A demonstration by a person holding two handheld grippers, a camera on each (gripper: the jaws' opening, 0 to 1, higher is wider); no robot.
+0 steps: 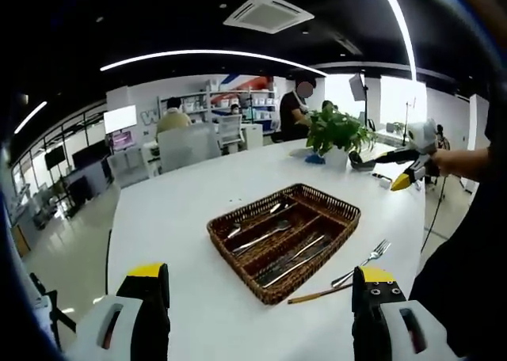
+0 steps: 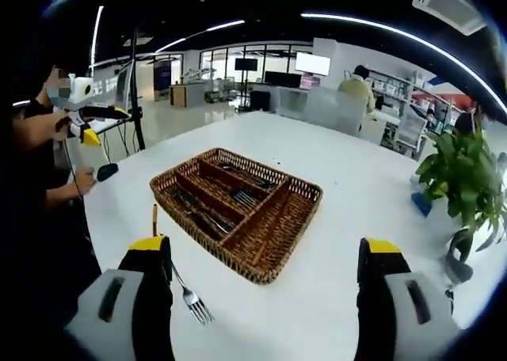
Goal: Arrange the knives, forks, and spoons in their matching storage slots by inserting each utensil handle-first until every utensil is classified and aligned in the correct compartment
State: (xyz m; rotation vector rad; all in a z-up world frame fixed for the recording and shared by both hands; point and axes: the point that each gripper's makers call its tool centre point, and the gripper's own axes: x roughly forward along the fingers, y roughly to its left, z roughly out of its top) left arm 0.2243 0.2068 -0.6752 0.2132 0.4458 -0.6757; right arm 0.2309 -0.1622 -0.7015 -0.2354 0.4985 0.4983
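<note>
Your one loose utensil is the fork (image 1: 360,264), lying flat on the white table (image 1: 182,210) just outside the near long wall of the wicker cutlery tray (image 1: 285,238); in the right gripper view the same fork (image 2: 190,298) sits by the tray (image 2: 238,207), just beside your right gripper's left jaw, tines toward you and its brown handle running away along the tray's side. Its long axis lies roughly parallel to that wall. Your right gripper (image 2: 265,298) looks the nearer one, since the fork is almost at its jaw; your left gripper (image 1: 257,305) has it off by its right jaw, a little further ahead. Both grippers have their jaws spread wide apart and hold nothing. The tray's compartments already hold cutlery, though which kinds lie where is too small to tell. The table is smooth and bare around the tray, with a potted plant (image 1: 339,133) at its far side. Around you is an open office with seated people, desks and shelving.
</note>
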